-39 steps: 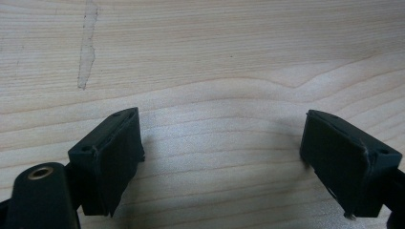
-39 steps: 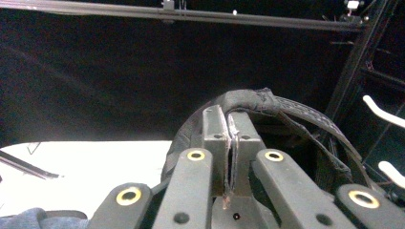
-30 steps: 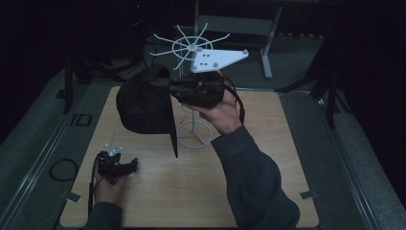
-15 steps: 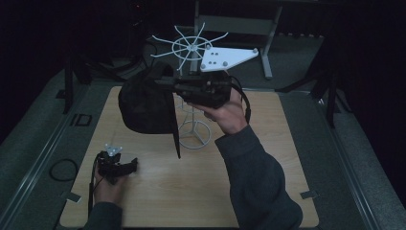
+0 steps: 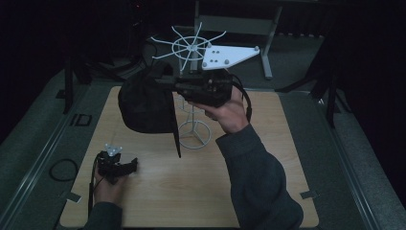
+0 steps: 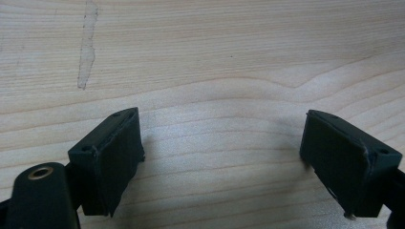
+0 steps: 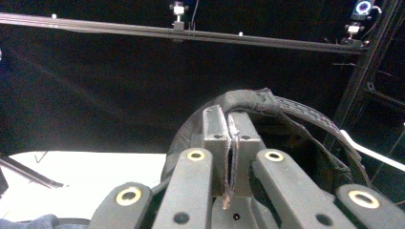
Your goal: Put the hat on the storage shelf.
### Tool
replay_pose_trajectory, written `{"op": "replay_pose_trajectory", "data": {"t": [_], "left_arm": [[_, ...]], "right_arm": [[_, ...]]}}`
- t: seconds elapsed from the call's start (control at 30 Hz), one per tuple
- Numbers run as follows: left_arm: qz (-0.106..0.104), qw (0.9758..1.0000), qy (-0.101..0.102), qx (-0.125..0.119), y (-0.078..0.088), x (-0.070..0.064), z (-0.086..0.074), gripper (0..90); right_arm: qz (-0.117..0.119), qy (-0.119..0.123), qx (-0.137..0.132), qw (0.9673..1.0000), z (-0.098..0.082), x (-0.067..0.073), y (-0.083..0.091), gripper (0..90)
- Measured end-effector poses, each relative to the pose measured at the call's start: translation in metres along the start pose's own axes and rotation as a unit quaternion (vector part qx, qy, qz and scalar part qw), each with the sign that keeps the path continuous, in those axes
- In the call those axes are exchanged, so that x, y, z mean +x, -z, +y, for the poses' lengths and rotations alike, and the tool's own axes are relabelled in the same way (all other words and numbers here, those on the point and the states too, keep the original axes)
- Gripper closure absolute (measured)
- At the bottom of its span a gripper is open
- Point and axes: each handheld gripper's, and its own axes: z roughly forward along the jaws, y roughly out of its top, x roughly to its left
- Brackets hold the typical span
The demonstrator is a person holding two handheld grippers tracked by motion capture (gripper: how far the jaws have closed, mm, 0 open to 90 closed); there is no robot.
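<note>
My right gripper (image 5: 168, 83) is held high over the table's middle, shut on the rim of a black fabric item (image 5: 143, 103). The item hangs to its left, and a strap (image 5: 176, 136) dangles from it. In the right gripper view the jaws (image 7: 228, 129) pinch a thin stitched edge, and the black fabric item (image 7: 296, 112) curves away behind them. A white wire stand (image 5: 194, 135) with a spoked top (image 5: 190, 47) rises just behind the gripper. My left gripper (image 5: 125, 166) rests low at the front left, open, over the bare wooden tabletop (image 6: 205, 71).
The wooden tabletop (image 5: 268, 163) sits inside a dark padded surround. A cable loop (image 5: 63, 168) lies off the board at the left. A grey metal frame (image 5: 268, 43) stands behind the table. The person's right sleeve (image 5: 258, 187) crosses the front middle.
My right gripper has shifted slightly to the right with the black fabric item still in it. The left gripper has not moved.
</note>
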Motion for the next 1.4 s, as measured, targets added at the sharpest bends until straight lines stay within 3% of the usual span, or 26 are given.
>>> {"op": "replay_pose_trajectory", "data": {"t": [0.63, 1.4], "left_arm": [[0.001, 1.0000, 0.000, -0.001, 0.000, 0.000, 0.000, 14.6], [0.000, 1.0000, 0.000, 0.000, 0.000, 0.000, 0.000, 14.5]], "right_arm": [[0.022, -0.002, -0.004, 0.9997, 0.000, -0.002, 0.027, 88.0], [0.046, 0.006, 0.008, 0.9989, -0.008, -0.006, 0.045, 87.9]]}}
